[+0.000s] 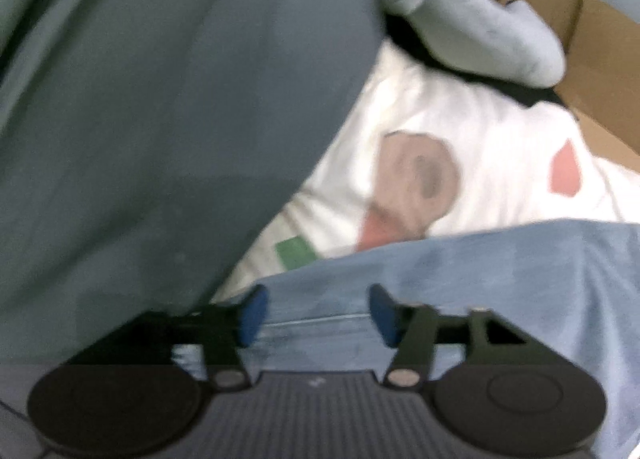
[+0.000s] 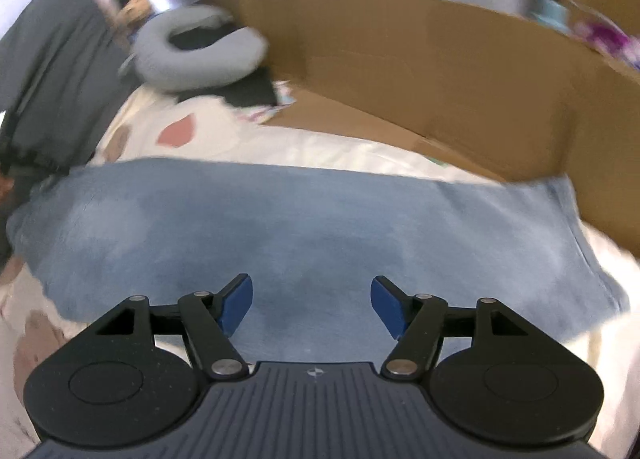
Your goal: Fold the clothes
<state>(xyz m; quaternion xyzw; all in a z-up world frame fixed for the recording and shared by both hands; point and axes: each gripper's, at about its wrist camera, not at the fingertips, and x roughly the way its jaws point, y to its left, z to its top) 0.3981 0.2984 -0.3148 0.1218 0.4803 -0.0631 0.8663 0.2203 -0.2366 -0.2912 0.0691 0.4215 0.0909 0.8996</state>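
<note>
We hold the left tongs (image 1: 314, 313) and the right tongs (image 2: 312, 305) with blue pads spread apart, nothing clamped between them. The blue garment (image 2: 312, 231) lies flat below both, spread across a white printed sheet (image 2: 320, 139). A grey-green cloth (image 1: 160, 119) fills the left wrist view's left side. A cardboard box (image 2: 440, 71) and a grey neck pillow (image 2: 200, 55) sit beyond the garment.

Both views are softened by motion blur and bent by fisheye distortion, with dark corners at the frame edges. The white bedsheet (image 1: 472, 139) is rendered bright, almost washed out. Glare is seen at the upper left of the right wrist view, where detail is lost.
</note>
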